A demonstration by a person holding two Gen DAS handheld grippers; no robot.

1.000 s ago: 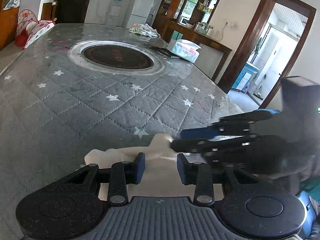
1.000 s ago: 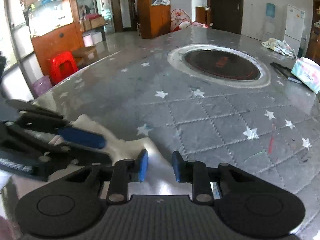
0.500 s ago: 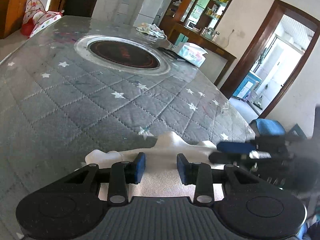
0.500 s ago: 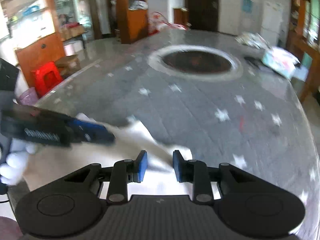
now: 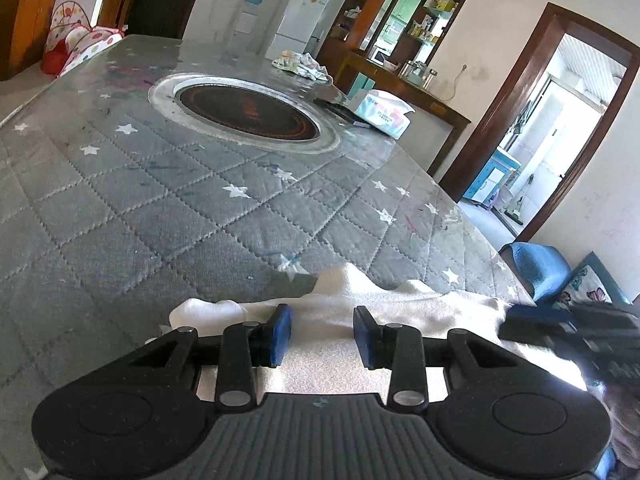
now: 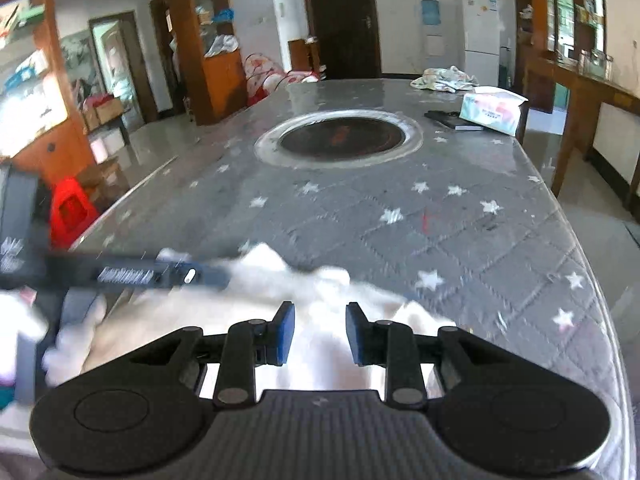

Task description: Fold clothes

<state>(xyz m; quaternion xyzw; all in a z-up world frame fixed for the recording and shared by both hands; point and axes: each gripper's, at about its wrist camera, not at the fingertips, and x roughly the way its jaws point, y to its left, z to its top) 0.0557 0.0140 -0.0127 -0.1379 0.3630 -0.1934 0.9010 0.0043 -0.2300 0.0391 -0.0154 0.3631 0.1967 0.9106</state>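
Observation:
A white fleecy garment (image 5: 400, 308) lies at the near edge of the grey quilted, star-patterned table cover (image 5: 160, 220). It is pulled out sideways between my two grippers. My left gripper (image 5: 322, 332) holds its left part, and cloth fills the gap between the blue pads. My right gripper (image 6: 320, 332) grips the garment (image 6: 280, 264) further right in the same way. In the left wrist view the right gripper (image 5: 560, 324) shows at the right edge, at the cloth's end. The left gripper (image 6: 160, 276) appears blurred at the left of the right wrist view.
A round dark hotplate (image 5: 248, 112) is set into the table's middle. At the far right lie a tissue pack (image 5: 384, 112), a dark flat item (image 6: 452, 120) and a crumpled patterned cloth (image 5: 302, 64). A blue chair (image 5: 536, 264) and a red stool (image 6: 72, 208) stand beside the table.
My right gripper has moved right, away from the left one, and the bunched garment has spread wide between them. The left gripper has stayed in place.

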